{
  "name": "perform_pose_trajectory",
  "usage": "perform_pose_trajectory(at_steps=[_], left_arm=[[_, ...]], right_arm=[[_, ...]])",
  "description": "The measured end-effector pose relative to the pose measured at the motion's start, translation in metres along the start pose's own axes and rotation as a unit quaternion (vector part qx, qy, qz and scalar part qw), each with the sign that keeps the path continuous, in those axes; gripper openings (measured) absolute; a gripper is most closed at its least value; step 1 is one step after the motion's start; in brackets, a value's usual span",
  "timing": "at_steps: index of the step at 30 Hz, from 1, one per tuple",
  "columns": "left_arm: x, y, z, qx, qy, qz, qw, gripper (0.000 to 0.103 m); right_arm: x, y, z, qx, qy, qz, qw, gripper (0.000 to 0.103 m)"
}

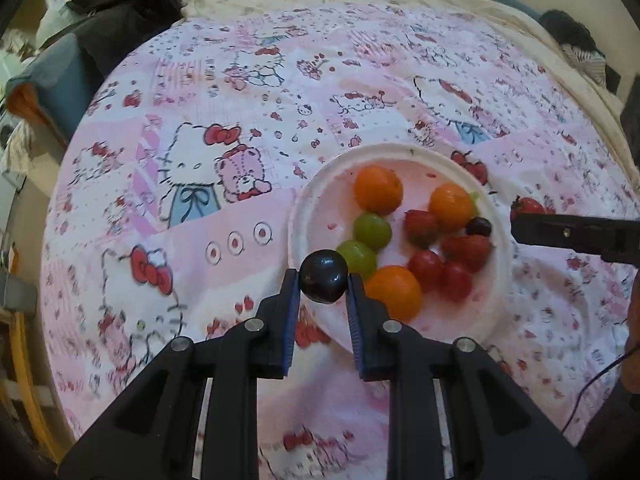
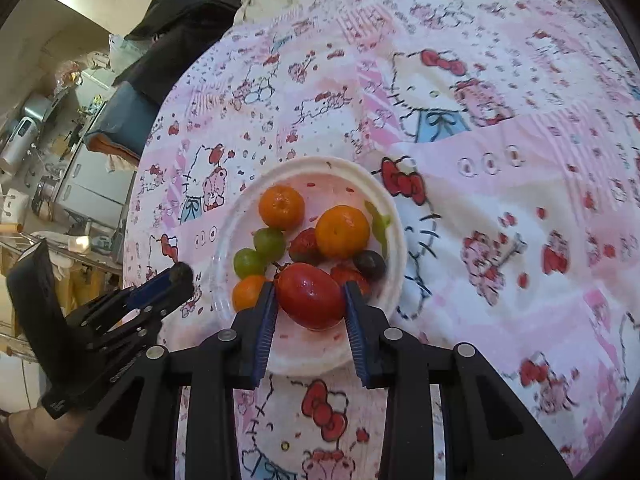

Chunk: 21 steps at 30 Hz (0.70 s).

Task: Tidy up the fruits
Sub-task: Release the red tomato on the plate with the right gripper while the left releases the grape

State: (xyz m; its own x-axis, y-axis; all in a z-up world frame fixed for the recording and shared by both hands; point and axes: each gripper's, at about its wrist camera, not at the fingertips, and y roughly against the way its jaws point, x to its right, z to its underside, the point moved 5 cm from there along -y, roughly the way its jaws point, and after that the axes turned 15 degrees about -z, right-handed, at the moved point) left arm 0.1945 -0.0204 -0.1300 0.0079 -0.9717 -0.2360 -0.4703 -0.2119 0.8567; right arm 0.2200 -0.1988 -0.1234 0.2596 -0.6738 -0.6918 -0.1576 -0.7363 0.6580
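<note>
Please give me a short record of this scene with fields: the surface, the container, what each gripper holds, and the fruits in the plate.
surface: cartoon-print pink cloth
container: white plate
left gripper: shut on dark grape
right gripper: shut on red tomato
fruits in plate: three oranges, two green grapes, strawberries, another dark grape

Probably a home: cartoon-print tablecloth (image 2: 500,128), cluttered kitchen shelves (image 2: 44,168) blurred beyond.
</note>
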Motion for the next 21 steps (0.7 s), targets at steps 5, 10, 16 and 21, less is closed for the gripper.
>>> perform_pose_trajectory(at_steps=[5,10,16,21], left_arm=[[0.003,-0.016,0.000,-0.017,0.003,0.004,0.9998,0.021],[0.006,-0.019,0.001,-0.026,0.000,0.012,0.9996,0.022],[0.007,-0.018,0.002,-0.040,0.010,0.021,0.9989,0.037],[0.002,-0.001,0.001,-0.026,0.025,0.027,0.9990,0.070]], right_arm=[[0.005,-0.024,-0.005,-0.021,0.008,0.007,1.000,0.035],[0.007,-0.032,-0.005,-0.029,0.000,-0.005,1.000,0.038],[0.003,-0.028,-0.007,-0.024,-0.010,-0.030,0.999,0.045],[-0.008,-0.010,-0.010,0.004,0.005,-0.034,0.999,0.073]])
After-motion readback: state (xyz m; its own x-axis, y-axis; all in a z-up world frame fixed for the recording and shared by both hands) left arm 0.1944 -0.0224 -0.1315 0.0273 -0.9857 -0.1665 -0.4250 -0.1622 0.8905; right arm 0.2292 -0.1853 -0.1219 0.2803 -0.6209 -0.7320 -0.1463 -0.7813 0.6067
